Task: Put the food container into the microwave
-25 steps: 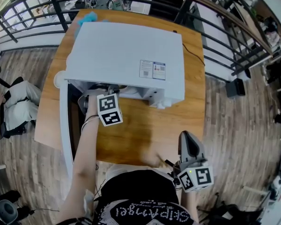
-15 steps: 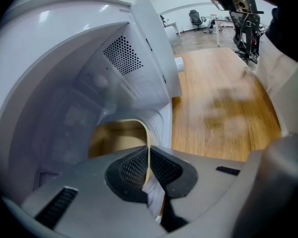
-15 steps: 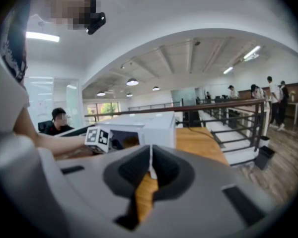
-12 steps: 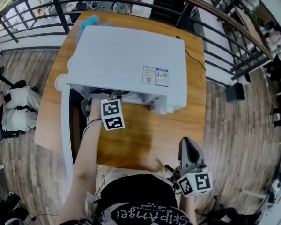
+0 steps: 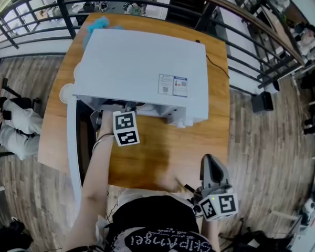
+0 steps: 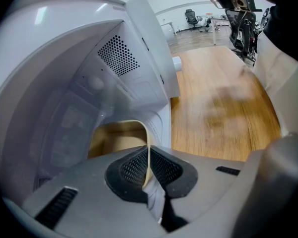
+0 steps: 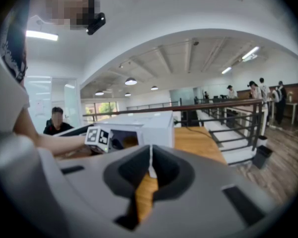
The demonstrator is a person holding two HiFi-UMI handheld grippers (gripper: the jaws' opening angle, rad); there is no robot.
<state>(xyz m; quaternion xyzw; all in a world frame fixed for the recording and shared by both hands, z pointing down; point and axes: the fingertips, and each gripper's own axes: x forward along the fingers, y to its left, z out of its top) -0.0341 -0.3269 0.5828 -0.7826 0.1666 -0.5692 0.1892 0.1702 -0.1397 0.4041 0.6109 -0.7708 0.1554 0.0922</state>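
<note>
A white microwave (image 5: pixel 142 67) stands on the wooden table (image 5: pixel 168 151) with its door (image 5: pixel 72 140) swung open to the left. My left gripper (image 5: pixel 117 108) reaches into the open front, its tips hidden under the microwave's top in the head view. In the left gripper view the left gripper (image 6: pixel 149 165) is shut on the thin cream rim of the food container (image 6: pixel 120 138), which is inside the white cavity. My right gripper (image 5: pixel 212 164) is shut on nothing, low at the table's near edge beside my body. From the right gripper (image 7: pixel 150 170) the microwave (image 7: pixel 149 125) shows ahead.
A blue object (image 5: pixel 97 22) lies behind the microwave at the table's far edge. A dark cable (image 5: pixel 216 62) runs off the back right. A white disc (image 5: pixel 65 92) sits at the table's left edge. Black railings (image 5: pixel 241 41) ring the table, and a person (image 5: pixel 10 125) sits left.
The left gripper has stayed at the microwave's opening, shifting only slightly. The right gripper has not moved. The seated person at the left has shifted.
</note>
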